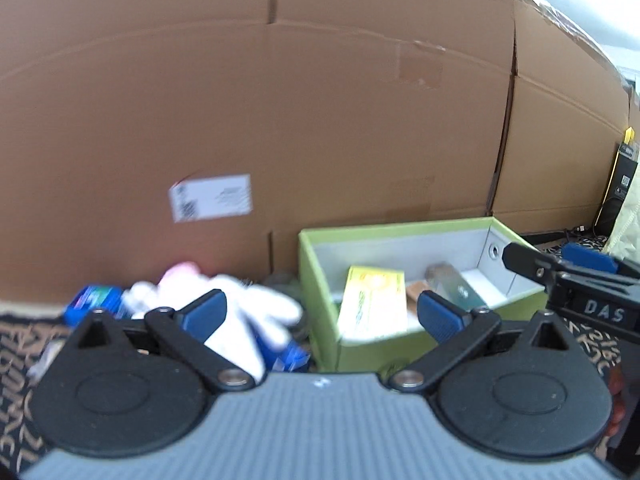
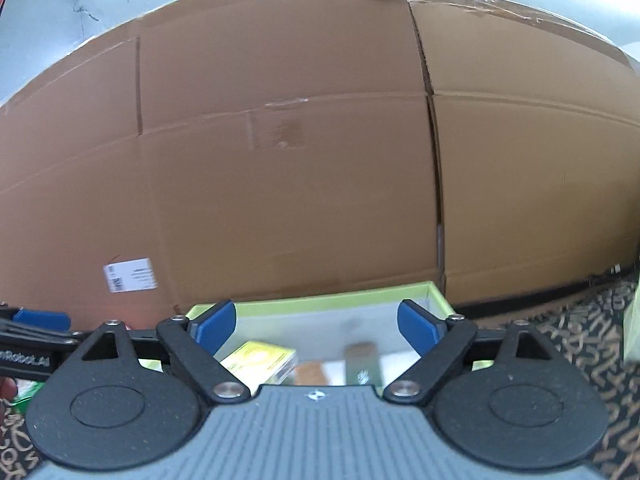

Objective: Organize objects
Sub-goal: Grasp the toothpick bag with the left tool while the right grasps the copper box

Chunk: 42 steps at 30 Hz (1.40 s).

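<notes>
Left tongs [image 1: 320, 314] and right tongs [image 2: 316, 326] spread wide, empty, above green box [image 2: 336, 298] rim, cardboard wall [image 2: 280, 184] behind

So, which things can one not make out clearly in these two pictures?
- Left wrist view: white plush toy, blurred, partly behind the left gripper.
- Right wrist view: green box, its floor hidden behind the right gripper.
- Both views: yellow carton, print blurred.

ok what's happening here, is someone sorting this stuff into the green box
Seemingly yes. A person holds two grippers, both open and empty. The left gripper hovers between a pile with a white plush toy and the green box. The right gripper hangs over that box, which already holds a yellow packet and some blurred items. Nothing is gripped now.
</notes>
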Tool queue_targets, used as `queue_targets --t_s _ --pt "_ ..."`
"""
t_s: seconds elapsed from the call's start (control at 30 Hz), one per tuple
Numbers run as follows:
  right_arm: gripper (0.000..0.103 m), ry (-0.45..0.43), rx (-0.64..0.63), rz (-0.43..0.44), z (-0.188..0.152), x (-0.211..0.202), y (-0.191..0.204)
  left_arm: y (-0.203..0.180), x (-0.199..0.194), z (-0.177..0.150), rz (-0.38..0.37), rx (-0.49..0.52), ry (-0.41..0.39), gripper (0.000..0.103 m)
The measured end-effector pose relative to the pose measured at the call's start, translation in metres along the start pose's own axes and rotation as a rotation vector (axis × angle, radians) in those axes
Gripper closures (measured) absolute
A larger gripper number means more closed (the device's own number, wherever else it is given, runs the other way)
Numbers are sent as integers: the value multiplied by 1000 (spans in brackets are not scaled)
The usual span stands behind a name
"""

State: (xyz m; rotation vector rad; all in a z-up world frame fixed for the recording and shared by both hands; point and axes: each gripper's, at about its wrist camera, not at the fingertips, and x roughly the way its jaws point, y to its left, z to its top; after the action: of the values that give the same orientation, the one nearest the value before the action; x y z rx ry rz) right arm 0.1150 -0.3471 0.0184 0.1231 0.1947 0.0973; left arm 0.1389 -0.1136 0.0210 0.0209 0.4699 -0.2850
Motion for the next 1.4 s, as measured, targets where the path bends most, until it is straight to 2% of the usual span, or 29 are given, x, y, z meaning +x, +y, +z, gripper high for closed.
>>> queue_targets --t_s 0.17,0.4,0.6,0.67,0.77,0.87,0.93,1.0,1.03,1.07,1.1,1.13,1.23,1.33,1.4 --pt "11 71 16 -14 -30 -10 30 38 -30 -34 47 -62 23 0" --pt "11 232 31 85 -74 -9 75 99 -47 -69 175 -141 79 0" --pt "11 270 -5 164 -84 0 116 159 -50 -72 279 -169 98 0" --pt "11 270 -18 174 -86 0 125 178 -42 -68 286 -167 100 0" --pt "11 283 -29 195 -86 6 141 201 -22 -63 245 -178 135 0" --pt "11 289 -57 228 -87 9 159 215 -4 -58 205 -185 161 11" --pt "12 290 -79 255 -87 11 172 223 6 -56 162 -195 184 31" --pt "13 291 -96 284 -86 15 185 229 11 -56 82 -211 209 50" --pt "14 292 -105 300 -85 18 192 231 10 -55 65 -214 209 60" --pt "14 295 -114 315 -84 22 200 230 7 -55 62 -193 212 65" --pt "15 298 -121 328 -83 27 206 229 4 -56 61 -168 213 76" --pt "17 304 -127 339 -83 31 213 228 -1 -59 50 -155 218 81" --pt "27 334 -161 366 -85 49 233 228 -21 -70 5 -156 228 85" --pt "34 373 -186 375 -90 67 249 227 -40 -83 -17 -141 256 85" --pt "47 391 -199 371 -94 75 255 223 -51 -91 -29 -115 278 85"
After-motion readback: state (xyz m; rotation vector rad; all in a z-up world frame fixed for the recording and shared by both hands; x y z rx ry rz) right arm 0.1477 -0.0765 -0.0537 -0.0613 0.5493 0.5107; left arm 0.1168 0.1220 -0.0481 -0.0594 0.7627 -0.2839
